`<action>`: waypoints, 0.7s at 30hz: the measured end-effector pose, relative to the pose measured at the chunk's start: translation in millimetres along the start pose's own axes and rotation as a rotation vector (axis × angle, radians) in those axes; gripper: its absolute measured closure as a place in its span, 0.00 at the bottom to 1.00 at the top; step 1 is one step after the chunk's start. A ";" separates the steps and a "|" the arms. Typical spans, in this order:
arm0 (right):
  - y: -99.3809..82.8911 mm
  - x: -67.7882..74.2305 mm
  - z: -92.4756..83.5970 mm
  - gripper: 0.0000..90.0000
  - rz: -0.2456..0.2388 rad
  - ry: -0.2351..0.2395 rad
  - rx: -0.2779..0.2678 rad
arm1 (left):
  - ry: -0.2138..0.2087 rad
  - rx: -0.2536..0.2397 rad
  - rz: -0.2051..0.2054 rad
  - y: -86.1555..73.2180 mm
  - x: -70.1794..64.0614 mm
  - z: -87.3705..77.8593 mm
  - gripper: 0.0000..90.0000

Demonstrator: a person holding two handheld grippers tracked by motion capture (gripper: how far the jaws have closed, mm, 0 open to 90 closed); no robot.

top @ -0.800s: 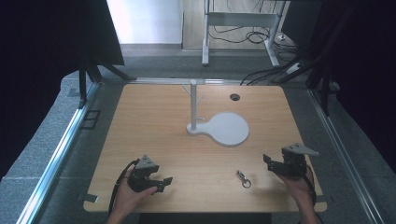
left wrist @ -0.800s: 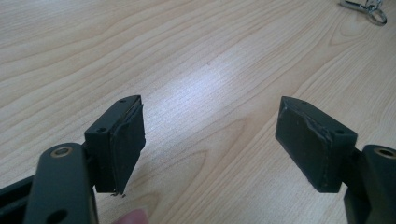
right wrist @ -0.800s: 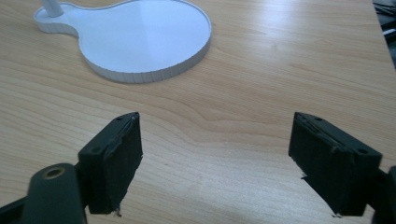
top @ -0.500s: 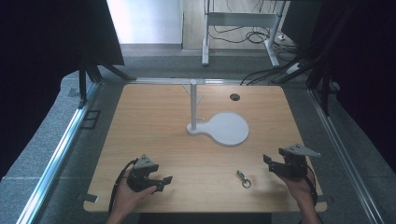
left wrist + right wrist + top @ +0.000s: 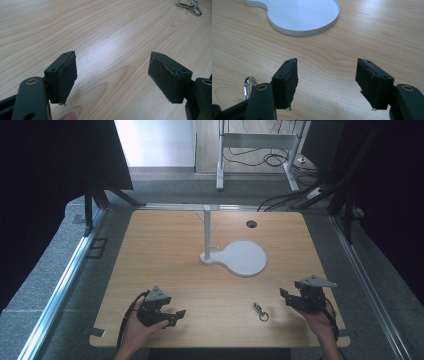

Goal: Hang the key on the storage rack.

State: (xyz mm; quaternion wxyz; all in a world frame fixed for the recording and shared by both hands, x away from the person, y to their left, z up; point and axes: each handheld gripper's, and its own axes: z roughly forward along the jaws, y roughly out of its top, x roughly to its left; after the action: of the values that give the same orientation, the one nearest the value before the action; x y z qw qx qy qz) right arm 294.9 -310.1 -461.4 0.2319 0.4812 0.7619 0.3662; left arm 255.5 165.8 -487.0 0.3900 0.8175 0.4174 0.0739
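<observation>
— Barely anything has moved since the earlier frames: both tools rest in the same spots at the near edge of the worktop [image 5: 165, 250], and the keyring clip [image 5: 260, 310] lies where it lay.

— How do the tools stand?

— Left tool [image 5: 176, 316] has its jaws wide apart with bare wood between them, nothing held. Right tool [image 5: 284, 296] is likewise spread wide and empty; in the right gripper view [image 5: 327, 82] only wood grain shows between the pads.

— And the clip?

— Flat on the wood between the two tools, nearer the right one and just off its left jaw [image 5: 248, 87]. From the left tool it lies well apart, far ahead and to the right [image 5: 189, 5].

— The surface?

— Pale wood, smooth, with a soft sheen. Beyond the tools, toward the middle, stands a white stand [image 5: 206, 232] with short pegs on a flat white base [image 5: 245, 258]; that base lies ahead of the right tool [image 5: 302, 15]. A small dark round hole [image 5: 251, 224] sits near the far edge.

— Room to move?

— Plenty of bare wood ahead of both tools and between them. Behind them the near edge is close. Grey carpeted floor [image 5: 45, 285] surrounds the worktop, with metal rails [image 5: 65, 285] along the sides, dark screens outside those, and a metal frame with cables [image 5: 280, 157] beyond the far edge.
</observation>
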 end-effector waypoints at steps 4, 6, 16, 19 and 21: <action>0.6 -0.5 -4.3 0.43 0.012 0.023 -0.008 | -0.008 -0.007 -0.016 -0.4 -1.6 -2.5 0.26; 2.2 -0.2 -5.6 0.43 0.011 0.026 0.005 | -0.013 -0.013 -0.023 0.2 -1.3 -3.2 0.27; 19.7 8.4 -15.8 0.47 -0.064 0.079 0.094 | -0.036 -0.061 -0.042 2.0 0.5 -16.8 0.27; 27.0 9.0 -19.1 0.48 -0.070 0.085 0.119 | -0.035 -0.068 -0.047 2.2 2.1 -19.8 0.27; 31.5 9.1 -20.5 0.49 -0.067 0.099 0.133 | -0.040 -0.071 -0.051 2.4 3.0 -20.6 0.27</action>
State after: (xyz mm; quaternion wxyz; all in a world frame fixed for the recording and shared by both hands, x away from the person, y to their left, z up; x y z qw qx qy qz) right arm 294.2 -300.3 -424.0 0.1738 0.4512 0.8107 0.3303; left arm 249.7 179.1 -471.8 0.4289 0.7935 0.4273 0.0621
